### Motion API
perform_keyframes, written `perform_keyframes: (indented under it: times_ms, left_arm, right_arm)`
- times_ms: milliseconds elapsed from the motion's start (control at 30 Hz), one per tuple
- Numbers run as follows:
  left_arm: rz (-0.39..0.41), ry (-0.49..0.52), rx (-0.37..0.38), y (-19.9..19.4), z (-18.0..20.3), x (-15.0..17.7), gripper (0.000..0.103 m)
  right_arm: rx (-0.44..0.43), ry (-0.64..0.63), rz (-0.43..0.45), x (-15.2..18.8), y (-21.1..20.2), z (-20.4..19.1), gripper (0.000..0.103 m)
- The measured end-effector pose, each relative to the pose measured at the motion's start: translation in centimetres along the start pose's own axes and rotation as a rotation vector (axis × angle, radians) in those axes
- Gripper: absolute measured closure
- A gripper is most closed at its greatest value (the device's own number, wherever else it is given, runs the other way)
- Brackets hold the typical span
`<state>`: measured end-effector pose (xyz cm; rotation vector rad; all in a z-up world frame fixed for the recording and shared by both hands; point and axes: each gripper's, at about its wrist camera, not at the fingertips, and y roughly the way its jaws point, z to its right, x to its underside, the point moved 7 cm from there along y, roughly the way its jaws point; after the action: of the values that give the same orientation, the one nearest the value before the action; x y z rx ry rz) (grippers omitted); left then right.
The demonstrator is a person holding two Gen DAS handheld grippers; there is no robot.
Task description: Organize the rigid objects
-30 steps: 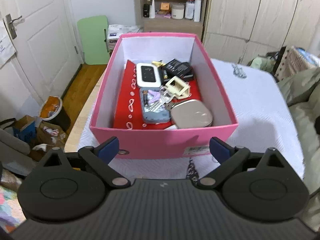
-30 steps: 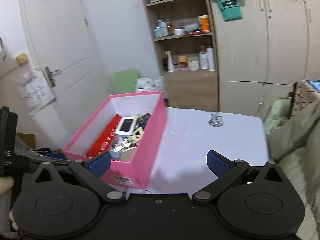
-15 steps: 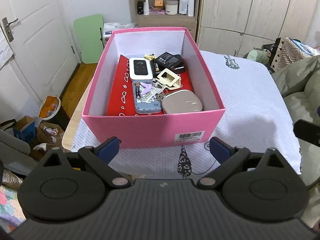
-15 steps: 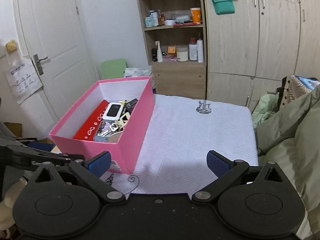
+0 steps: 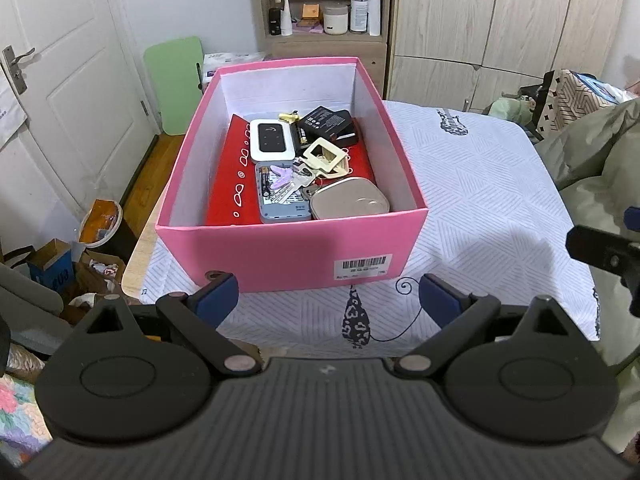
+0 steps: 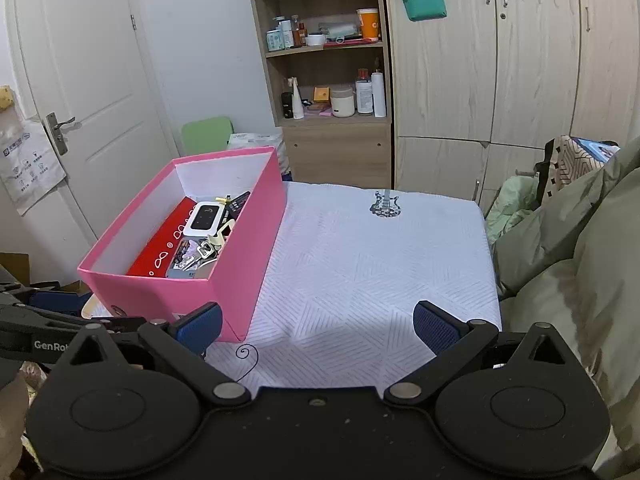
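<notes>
Pink box (image 5: 280, 254), white cloth (image 5: 480, 184) – mid frame.
Box white inside; red card (image 5: 232, 184) with white loops; cloth lined grey, black guitar print (image 6: 385, 204) upper right – blue finger pads (image 5: 438, 300).

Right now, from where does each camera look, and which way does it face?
Left wrist: sits behind the left gripper, facing the pink box straight on; its open jaws show, and the right gripper's tip at the right edge.
Right wrist: sits behind the right gripper, facing across the white tablecloth; open jaws show.
Both share the box and the shelf unit.
</notes>
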<state>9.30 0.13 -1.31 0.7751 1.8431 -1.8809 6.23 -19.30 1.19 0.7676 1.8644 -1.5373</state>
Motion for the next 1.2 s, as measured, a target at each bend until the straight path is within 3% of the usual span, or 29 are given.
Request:
perform_keyframes:
  times_ms: [1200]
  left_arm:
    - [0.016,-0.031,-0.035,1.2,-0.9,0.2,0.0]
  right_arm:
    - [0.091,0.003,-0.006,0.3,1.3,0.5,0.0]
